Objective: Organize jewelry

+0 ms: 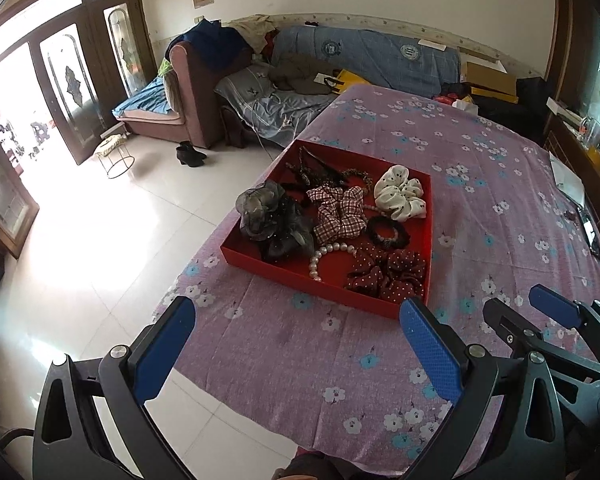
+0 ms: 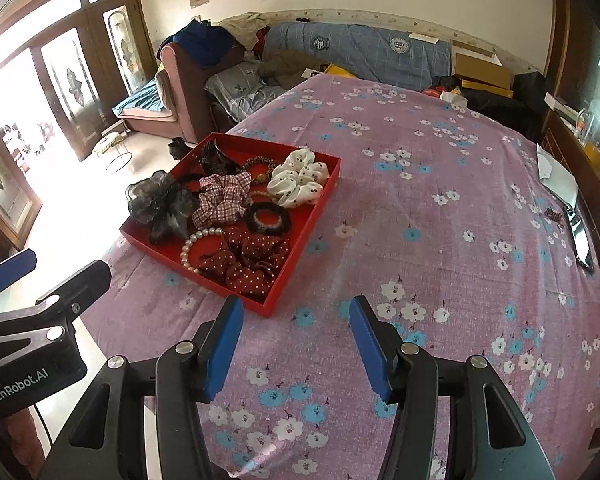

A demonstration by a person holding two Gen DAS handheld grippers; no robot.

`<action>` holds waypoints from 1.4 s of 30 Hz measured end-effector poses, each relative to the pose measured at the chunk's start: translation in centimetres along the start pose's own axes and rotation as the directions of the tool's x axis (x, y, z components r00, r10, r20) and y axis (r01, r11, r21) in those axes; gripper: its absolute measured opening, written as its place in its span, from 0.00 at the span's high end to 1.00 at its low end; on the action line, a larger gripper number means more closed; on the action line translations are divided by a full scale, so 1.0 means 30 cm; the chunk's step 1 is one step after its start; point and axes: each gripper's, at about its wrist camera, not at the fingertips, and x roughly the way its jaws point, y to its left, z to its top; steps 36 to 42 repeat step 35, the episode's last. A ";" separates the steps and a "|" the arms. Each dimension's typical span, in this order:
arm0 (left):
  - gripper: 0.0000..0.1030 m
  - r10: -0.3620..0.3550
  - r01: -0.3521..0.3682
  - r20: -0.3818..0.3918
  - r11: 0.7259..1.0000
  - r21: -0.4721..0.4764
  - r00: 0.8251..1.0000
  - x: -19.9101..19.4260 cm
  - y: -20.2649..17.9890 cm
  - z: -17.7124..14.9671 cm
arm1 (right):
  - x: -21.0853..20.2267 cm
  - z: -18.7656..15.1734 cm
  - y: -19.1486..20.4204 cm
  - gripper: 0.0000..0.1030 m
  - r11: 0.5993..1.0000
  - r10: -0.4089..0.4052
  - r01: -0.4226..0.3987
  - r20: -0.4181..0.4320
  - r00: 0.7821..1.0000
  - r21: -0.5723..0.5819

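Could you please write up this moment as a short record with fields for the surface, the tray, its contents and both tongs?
surface: table under a purple floral cloth
tray: shallow red square tray near the table's left edge
contents: grey gauzy flower, pink plaid scrunchie, white dotted scrunchie, black hair tie, dark red dotted scrunchie, white pearl bracelet, dark clips at the far corner
left tongs: open, empty, short of the tray
right tongs: open, empty, over bare cloth
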 end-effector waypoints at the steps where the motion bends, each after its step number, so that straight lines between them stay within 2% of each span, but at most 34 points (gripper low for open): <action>1: 0.01 -0.003 0.003 -0.002 1.000 0.000 1.000 0.003 0.003 0.002 | 0.002 0.002 0.004 0.40 1.000 -0.003 0.003 -0.001 1.000 0.001; 14: 0.01 -0.058 0.059 -0.030 0.998 0.018 0.998 0.066 0.037 0.037 | 0.056 0.018 0.041 0.38 0.999 -0.049 0.050 -0.043 0.998 0.021; 42: 0.01 -0.025 0.026 -0.067 0.999 0.018 0.997 0.145 0.120 0.063 | 0.135 0.040 0.105 0.38 0.997 -0.040 0.045 -0.074 0.996 0.068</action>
